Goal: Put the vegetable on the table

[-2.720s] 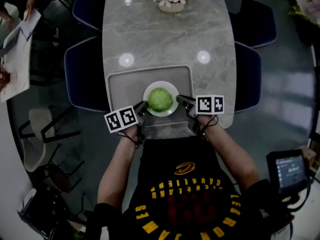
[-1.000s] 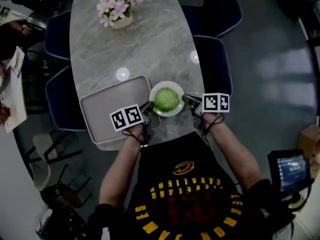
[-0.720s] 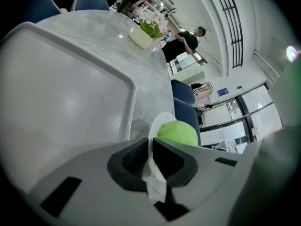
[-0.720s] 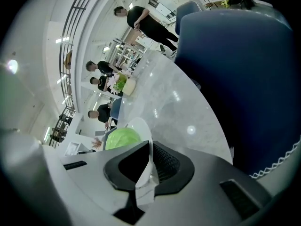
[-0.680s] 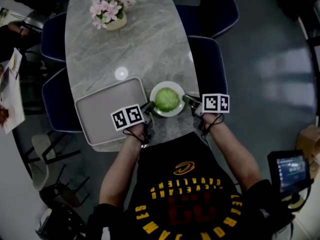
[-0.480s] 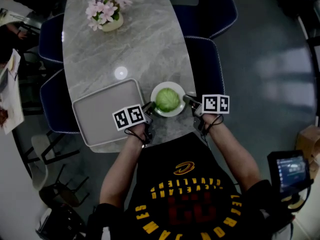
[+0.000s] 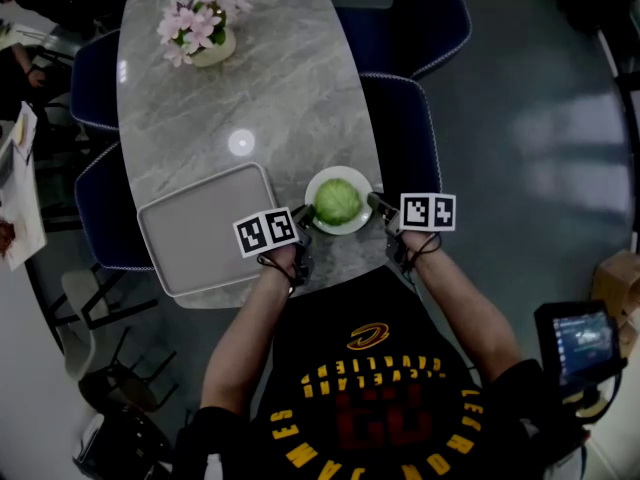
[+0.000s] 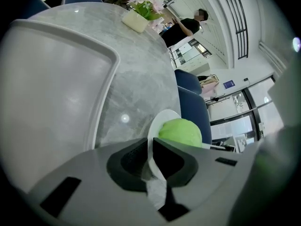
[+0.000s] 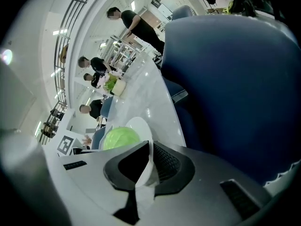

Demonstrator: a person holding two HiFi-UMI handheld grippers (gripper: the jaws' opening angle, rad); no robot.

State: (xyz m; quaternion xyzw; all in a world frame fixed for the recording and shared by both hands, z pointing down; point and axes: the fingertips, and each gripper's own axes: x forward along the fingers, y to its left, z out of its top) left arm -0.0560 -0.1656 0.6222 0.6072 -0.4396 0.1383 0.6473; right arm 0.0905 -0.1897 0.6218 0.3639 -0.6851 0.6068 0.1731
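A round green cabbage (image 7: 338, 200) lies on a small white plate (image 7: 346, 229) over the marble table (image 7: 270, 98), just right of the grey tray (image 7: 195, 233). Whether the plate rests on the tabletop I cannot tell. My left gripper (image 7: 303, 213) is shut on the plate's left rim, and my right gripper (image 7: 375, 204) is shut on its right rim. In the left gripper view the rim (image 8: 157, 124) runs between the pads of the left gripper (image 8: 151, 157), with the cabbage (image 8: 181, 132) beyond. In the right gripper view the right gripper (image 9: 150, 166) pinches the plate (image 9: 141, 126) beside the cabbage (image 9: 121, 138).
A pot of pink flowers (image 7: 195, 33) stands at the table's far end. Navy chairs (image 7: 405, 138) line both sides, one close on the right (image 9: 235, 79). The table's near edge lies just under my hands. People stand in the background (image 9: 136, 25).
The plate with the cabbage has gone from above the tray to the right of it, both grippers staying on its rim. The tray and flowers now lie further left in view.
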